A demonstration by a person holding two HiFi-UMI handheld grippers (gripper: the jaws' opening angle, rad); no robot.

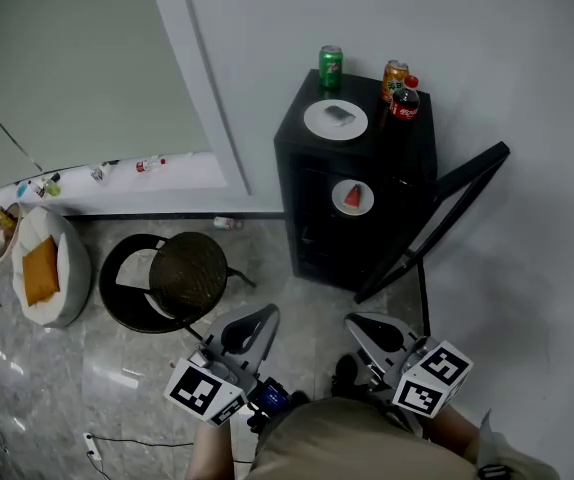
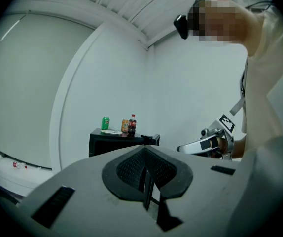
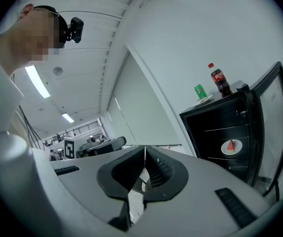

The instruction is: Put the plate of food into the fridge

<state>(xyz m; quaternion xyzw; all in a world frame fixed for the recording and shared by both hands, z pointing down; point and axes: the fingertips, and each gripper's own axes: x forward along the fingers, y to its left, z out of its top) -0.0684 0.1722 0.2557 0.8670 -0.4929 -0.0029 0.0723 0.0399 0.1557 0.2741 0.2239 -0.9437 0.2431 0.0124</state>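
A black mini fridge (image 1: 312,173) stands against the wall with its glass door (image 1: 437,220) swung open to the right. On a shelf inside lies a white plate with a red wedge of food (image 1: 352,197) (image 3: 231,146). Another white plate with a grey piece (image 1: 335,119) (image 2: 111,132) rests on the fridge top. My left gripper (image 1: 265,314) (image 2: 144,151) and right gripper (image 1: 353,322) (image 3: 145,147) are both shut and empty, held low in front of the fridge, well short of it.
A green can (image 1: 330,66), an orange can (image 1: 394,78) and a cola bottle (image 1: 404,98) share the fridge top. A round black stool (image 1: 187,270) stands left of the fridge. A white cushion bed (image 1: 47,263) lies at far left.
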